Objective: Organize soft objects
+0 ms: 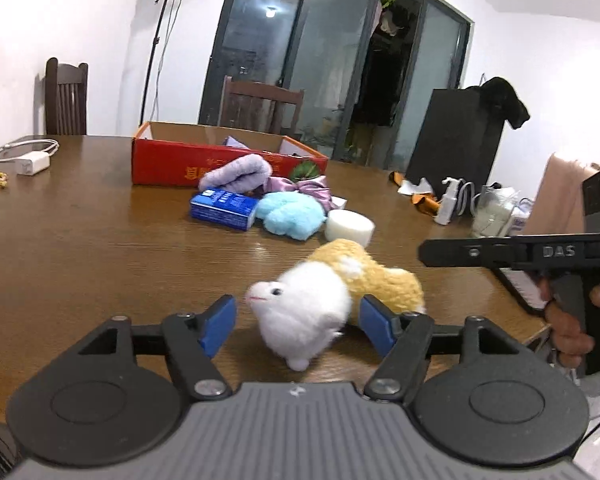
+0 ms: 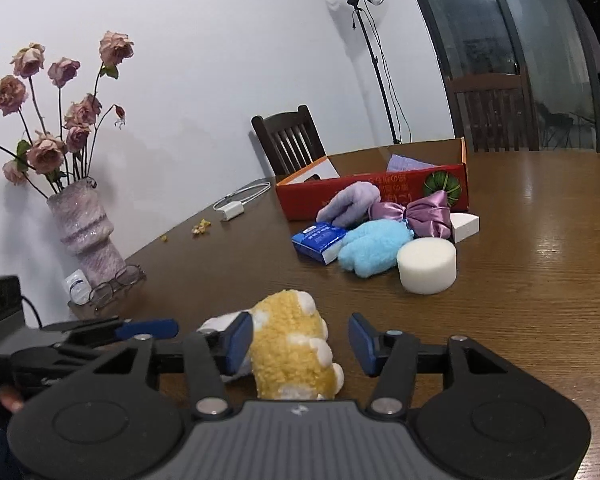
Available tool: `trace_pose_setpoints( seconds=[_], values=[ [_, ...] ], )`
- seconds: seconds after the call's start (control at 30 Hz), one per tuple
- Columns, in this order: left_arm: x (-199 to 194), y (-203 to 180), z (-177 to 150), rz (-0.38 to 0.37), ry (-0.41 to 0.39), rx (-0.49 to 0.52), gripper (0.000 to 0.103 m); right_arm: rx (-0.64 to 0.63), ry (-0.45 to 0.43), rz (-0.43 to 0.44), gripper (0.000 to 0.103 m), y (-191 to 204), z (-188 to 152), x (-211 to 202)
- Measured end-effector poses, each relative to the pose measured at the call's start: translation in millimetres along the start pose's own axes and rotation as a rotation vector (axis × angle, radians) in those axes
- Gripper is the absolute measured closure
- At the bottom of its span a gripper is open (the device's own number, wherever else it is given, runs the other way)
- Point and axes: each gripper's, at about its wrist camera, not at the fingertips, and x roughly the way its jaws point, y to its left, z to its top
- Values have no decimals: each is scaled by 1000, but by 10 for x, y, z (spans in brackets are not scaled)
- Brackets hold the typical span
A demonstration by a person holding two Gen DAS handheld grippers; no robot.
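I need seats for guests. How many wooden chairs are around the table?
2: one chair by the white wall, another chair at the glass doors behind the red box. Others may be out of view.

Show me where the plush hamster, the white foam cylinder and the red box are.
plush hamster [image 1: 300, 312]: left wrist view, white chest.
white foam cylinder [image 2: 427, 266]: right wrist view, curved side.
red box [image 1: 160, 164]: left wrist view, front wall.

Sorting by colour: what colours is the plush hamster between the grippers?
White front, yellow-tan back: plush hamster, clearest in the left wrist view.
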Motion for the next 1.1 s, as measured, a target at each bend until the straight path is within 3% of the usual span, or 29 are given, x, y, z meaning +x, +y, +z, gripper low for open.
trace_pose_setpoints(
  seconds=[0.27,0.47,0.63,0.7,0.87,1.1],
  values=[
    [172,61,-4,-12,30,-72,37,-36,46,-29,43,69,-186,202],
    [311,179,-25,-50,65,-154,53,-9,83,-1,43,-10,-215,351],
    [326,167,45,-61,57,-143,55,-17,94,8,57,-18,-167,387],
    [320,167,112,-68,45,-139,55,-21,88,10,57,-24,-102,382],
    [355,247,436,-91,-7,-135,56,-58,60,19,57,-29,249,407],
    [691,555,1198,-75,-107,-134,56,-165,33,33,58,-85,1223,806]
  ],
)
